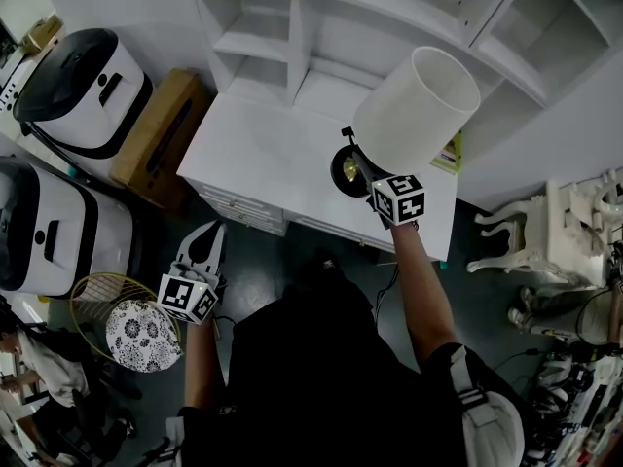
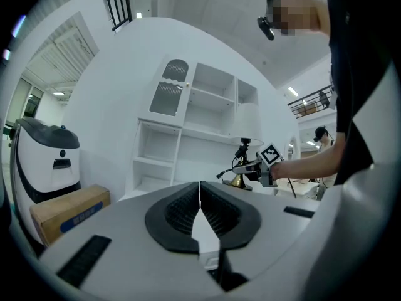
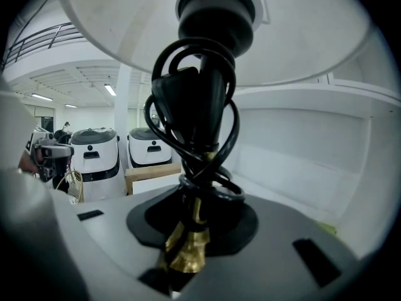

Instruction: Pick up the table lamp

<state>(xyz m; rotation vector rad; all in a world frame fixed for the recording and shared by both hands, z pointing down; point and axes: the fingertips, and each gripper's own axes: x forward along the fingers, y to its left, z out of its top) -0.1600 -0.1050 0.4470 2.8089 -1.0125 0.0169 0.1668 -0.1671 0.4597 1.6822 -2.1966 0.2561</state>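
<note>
The table lamp has a white cylindrical shade [image 1: 419, 105] and a round brass base [image 1: 348, 171]; it leans over the right part of the white table [image 1: 253, 154]. My right gripper [image 1: 365, 168] is shut on its stem. In the right gripper view the brass stem [image 3: 188, 243] sits between the jaws of my right gripper [image 3: 191, 227], with a black cord [image 3: 194, 118] wound round it under the shade [image 3: 301, 36]. My left gripper [image 1: 207, 239] hangs low in front of the table, shut and with nothing in it [image 2: 200, 196]. From there the lamp [image 2: 246, 127] shows far off.
A white shelf unit [image 1: 321, 27] stands behind the table. Two white machines [image 1: 83, 86] and a cardboard box [image 1: 161, 134] are at the left. A wire basket [image 1: 102, 309] sits on the floor at lower left, and a white carved stool [image 1: 555, 232] at the right.
</note>
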